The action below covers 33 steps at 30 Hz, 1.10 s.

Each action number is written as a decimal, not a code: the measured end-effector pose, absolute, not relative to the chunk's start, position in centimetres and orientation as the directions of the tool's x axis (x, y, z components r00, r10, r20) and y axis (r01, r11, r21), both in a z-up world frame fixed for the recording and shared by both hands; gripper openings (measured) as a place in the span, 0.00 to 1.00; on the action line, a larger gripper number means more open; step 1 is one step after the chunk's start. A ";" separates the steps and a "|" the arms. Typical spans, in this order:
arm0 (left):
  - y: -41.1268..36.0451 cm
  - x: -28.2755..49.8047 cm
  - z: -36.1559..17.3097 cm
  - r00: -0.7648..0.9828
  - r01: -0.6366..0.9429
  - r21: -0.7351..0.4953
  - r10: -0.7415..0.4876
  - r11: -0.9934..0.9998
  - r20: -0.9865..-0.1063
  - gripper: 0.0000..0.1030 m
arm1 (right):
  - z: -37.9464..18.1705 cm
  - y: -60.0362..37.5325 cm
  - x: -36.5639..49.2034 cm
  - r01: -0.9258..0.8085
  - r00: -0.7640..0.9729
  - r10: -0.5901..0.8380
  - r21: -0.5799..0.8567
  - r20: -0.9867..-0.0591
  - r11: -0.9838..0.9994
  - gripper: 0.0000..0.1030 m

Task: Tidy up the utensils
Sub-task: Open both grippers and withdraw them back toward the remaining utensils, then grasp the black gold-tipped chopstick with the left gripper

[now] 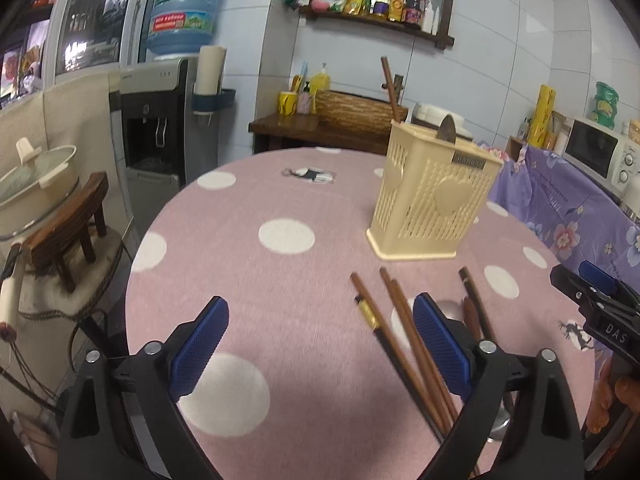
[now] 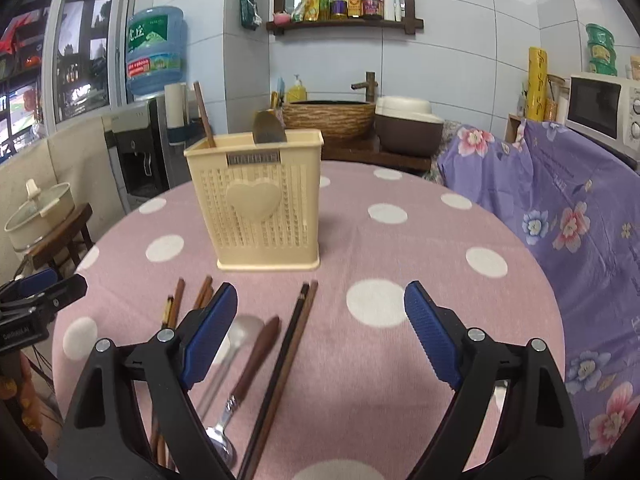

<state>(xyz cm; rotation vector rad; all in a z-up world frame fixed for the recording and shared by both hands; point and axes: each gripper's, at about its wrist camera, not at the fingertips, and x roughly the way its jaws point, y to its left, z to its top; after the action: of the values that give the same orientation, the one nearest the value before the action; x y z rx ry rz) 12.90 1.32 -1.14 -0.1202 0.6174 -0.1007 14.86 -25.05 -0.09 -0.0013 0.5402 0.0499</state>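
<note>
While both grippers hover wide apart and empty, the left gripper (image 1: 320, 344) and right gripper (image 2: 320, 328) face loose chopsticks (image 2: 280, 372) and spoons (image 2: 236, 344) at lower centre. The holder (image 2: 256, 204) stands mid-frame, already holding two pieces. Best to pinch one chopstick near its middle, lift it level, then tip it upright over the holder's rim.

Holder (image 2: 256, 196) hides, seemingly, most of spoon (image 2: 269, 128).

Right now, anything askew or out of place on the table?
Yes. Brown wooden chopsticks and a metal spoon lie loose and splayed on the pink polka-dot tablecloth, outside the upright cream plastic utensil holder. No spills or damage visible.
</note>
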 end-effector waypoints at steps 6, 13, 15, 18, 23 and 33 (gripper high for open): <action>1.4 12.3 -3.3 0.769 0.060 -0.161 -0.148 0.985 -0.622 0.64 | -2.9 -24.7 14.6 -0.043 0.810 0.058 0.038 -0.584 0.998 0.82; 1.1 12.2 -4.8 0.721 0.081 -0.194 -0.192 0.978 -0.666 0.37 | -5.7 -24.0 14.5 -0.069 0.727 0.121 0.104 -0.676 0.992 0.65; 0.7 12.3 -5.0 0.711 0.088 -0.202 -0.204 0.975 -0.673 0.33 | -6.3 -23.7 14.8 -0.072 0.703 0.121 0.099 -0.701 0.992 0.59; 0.0 12.4 -5.2 0.696 0.106 -0.207 -0.221 0.973 -0.683 0.30 | -6.9 -23.5 15.1 -0.061 0.683 0.118 0.104 -0.721 0.993 0.49; -0.7 12.5 -5.5 0.688 0.119 -0.203 -0.228 0.972 -0.689 0.29 | -7.4 -23.8 15.6 -0.044 0.663 0.127 0.131 -0.738 0.990 0.41; -1.3 12.7 -5.7 0.675 0.127 -0.207 -0.237 0.970 -0.698 0.29 | -7.0 -26.0 15.6 0.025 0.673 0.093 0.148 -0.734 0.989 0.36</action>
<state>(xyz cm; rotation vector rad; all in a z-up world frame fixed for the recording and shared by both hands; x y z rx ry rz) 12.73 -1.31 -5.66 -0.1457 0.8045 -0.2053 15.60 -25.98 -6.96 0.1498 0.8324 0.0383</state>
